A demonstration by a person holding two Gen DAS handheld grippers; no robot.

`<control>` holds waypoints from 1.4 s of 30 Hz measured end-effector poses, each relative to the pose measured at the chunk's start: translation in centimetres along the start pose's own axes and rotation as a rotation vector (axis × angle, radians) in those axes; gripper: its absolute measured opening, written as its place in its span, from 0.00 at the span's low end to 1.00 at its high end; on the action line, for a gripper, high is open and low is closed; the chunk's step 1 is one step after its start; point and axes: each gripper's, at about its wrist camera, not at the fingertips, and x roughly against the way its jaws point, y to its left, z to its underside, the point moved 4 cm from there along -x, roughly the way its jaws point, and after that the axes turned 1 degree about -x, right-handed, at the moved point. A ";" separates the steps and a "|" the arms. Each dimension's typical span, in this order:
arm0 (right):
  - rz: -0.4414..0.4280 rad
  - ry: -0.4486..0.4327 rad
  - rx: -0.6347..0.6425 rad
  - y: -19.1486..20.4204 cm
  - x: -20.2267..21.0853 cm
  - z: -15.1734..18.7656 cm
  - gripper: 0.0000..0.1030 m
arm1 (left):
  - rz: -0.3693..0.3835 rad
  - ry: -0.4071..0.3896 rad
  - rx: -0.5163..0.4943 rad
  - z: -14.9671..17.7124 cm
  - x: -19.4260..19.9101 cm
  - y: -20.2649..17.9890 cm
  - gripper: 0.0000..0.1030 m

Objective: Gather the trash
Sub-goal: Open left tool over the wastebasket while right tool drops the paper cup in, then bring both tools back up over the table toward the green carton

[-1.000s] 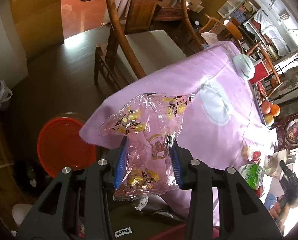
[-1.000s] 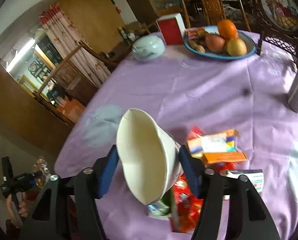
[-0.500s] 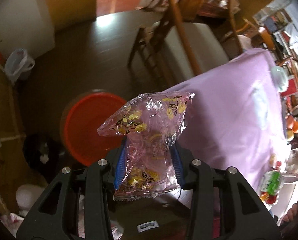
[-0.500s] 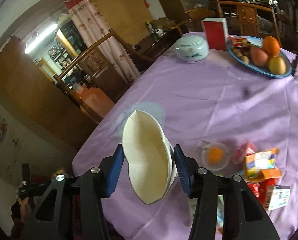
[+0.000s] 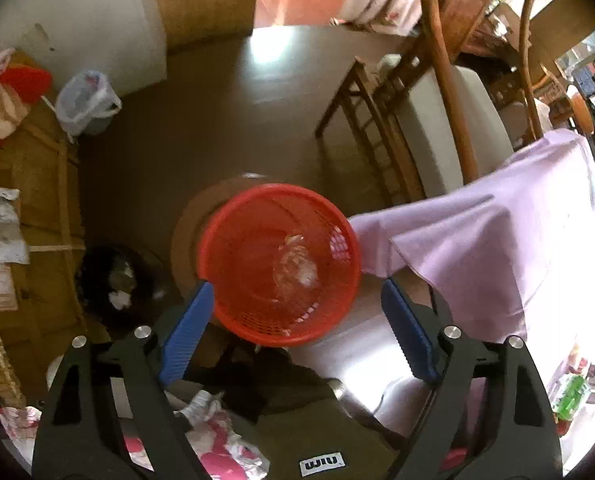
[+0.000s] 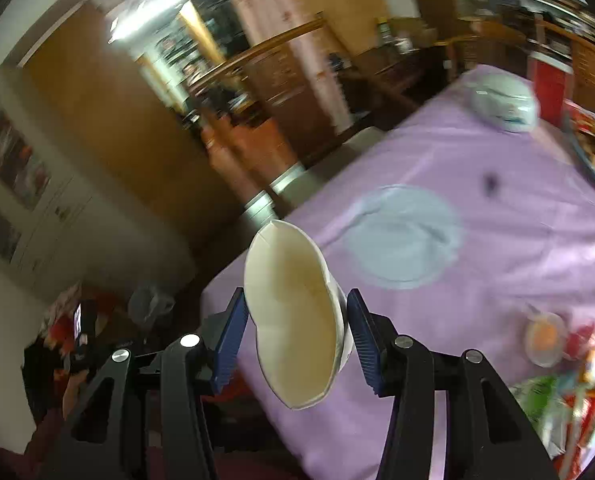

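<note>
Now the left tongs (image 5: 293, 336) are spreading, empty, above the red basket (image 5: 225, 280), wrapper (image 5: 295, 268) inside. Right tongs (image 6: 295, 344) pinch a paper cup (image 6: 297, 320); next, carry it toward eight o'clock.

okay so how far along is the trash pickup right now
Done: a clear wrapper lies in the red basket; the left gripper is opening above it, nothing between its jaws. In hand: the right gripper holds a squashed paper cup. Left: wrappers remain on the purple tablecloth.
</note>
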 end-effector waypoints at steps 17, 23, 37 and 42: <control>-0.285 0.327 0.491 21.5 -12.9 2.6 0.75 | -0.205 -0.131 0.107 2.8 5.9 9.7 0.88; -0.268 0.295 0.471 20.9 -12.0 1.0 0.76 | -0.186 -0.145 0.125 2.1 6.1 10.1 0.88; -0.060 0.113 0.154 7.2 -5.7 -0.9 0.80 | -0.071 -0.180 -0.213 -2.7 5.1 -4.0 0.88; 0.031 0.018 -0.005 0.6 -1.2 0.4 0.81 | 0.002 -0.179 -0.411 -2.6 4.3 -12.6 0.88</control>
